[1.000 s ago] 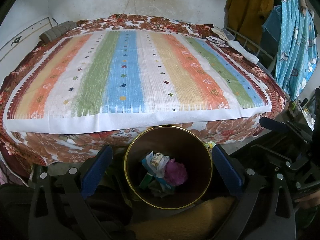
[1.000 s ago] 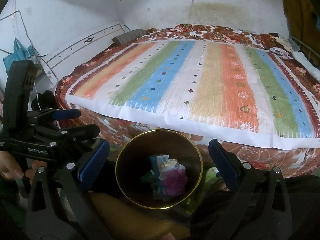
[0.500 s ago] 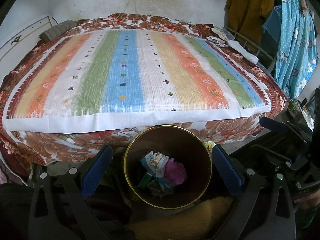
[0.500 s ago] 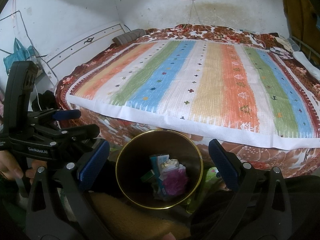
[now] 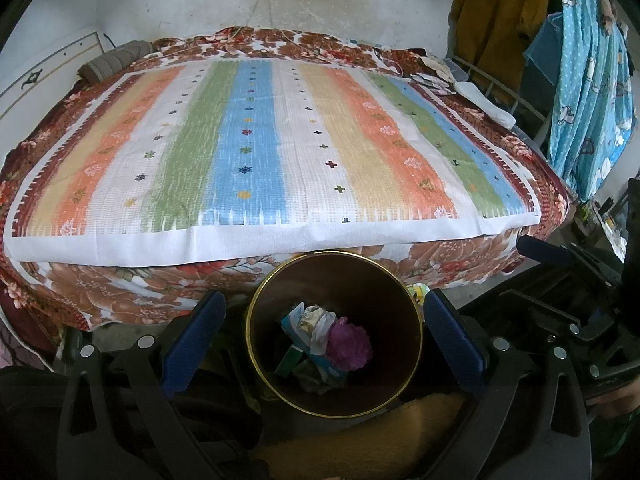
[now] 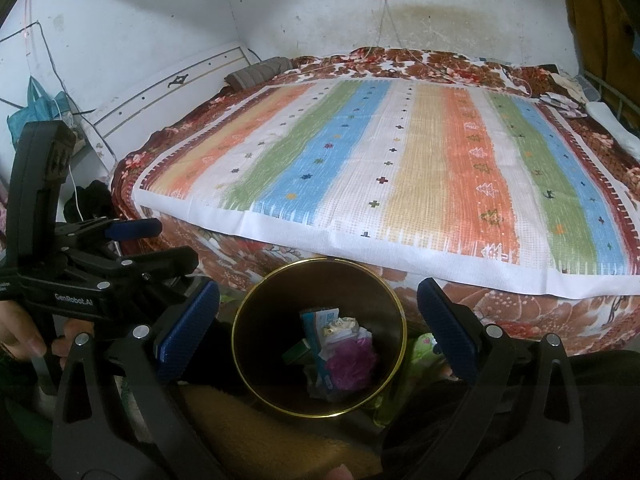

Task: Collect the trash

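A round bin (image 5: pixel 334 400) with a thin gold rim stands on the floor just in front of the bed (image 5: pixel 264 148), and everything here sits around that bin. Down in its dark bottom lies the collected trash (image 5: pixel 320 344) — a crumpled purple wad (image 5: pixel 348 344), a whitish wrapper (image 5: pixel 316 320) against it, a blue-and-white packet (image 6: pixel 318 320) and a small green box (image 6: pixel 298 354).

The left tool (image 5: pixel 320 328) hangs above the bin with its blue-padded fingers (image 5: pixel 192 338) spread wide, one on either side of the rim, gripping nothing. The right tool (image 6: pixel 318 322) hangs over the same bin — its fingers (image 6: pixel 446 326) are equally far apart and empty. From the right wrist view the left tool shows again off to the bin's left, with a hand (image 6: pixel 18 330) wrapped round its handle.

Behind the bin the bed carries a striped cloth (image 6: pixel 384 168) in orange, green, blue and yellow over a brown floral blanket (image 5: pixel 132 292). A tan fuzzy fabric (image 6: pixel 256 436) lies against the bin's near side.
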Tool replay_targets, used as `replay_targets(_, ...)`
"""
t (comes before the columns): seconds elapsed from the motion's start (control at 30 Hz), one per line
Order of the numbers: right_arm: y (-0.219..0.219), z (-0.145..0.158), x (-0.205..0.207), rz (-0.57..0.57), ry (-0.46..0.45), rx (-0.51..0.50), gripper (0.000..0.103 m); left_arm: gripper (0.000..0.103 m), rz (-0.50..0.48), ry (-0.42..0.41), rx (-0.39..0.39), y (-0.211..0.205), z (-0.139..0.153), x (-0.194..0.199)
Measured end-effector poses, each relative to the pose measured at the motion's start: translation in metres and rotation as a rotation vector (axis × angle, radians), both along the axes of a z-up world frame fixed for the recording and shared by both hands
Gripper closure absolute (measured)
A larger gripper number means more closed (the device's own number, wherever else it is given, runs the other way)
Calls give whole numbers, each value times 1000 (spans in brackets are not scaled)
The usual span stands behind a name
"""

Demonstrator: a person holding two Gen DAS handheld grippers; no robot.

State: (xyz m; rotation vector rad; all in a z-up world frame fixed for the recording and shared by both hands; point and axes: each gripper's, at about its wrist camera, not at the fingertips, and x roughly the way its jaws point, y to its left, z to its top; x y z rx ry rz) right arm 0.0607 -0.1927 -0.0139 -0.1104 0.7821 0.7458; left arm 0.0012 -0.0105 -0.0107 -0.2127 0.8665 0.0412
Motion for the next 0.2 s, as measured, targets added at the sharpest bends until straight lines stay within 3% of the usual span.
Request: replay_targets(0.2, 0, 0, 0, 0, 0, 1, 9, 6, -2, 3, -4, -8, 0, -3)
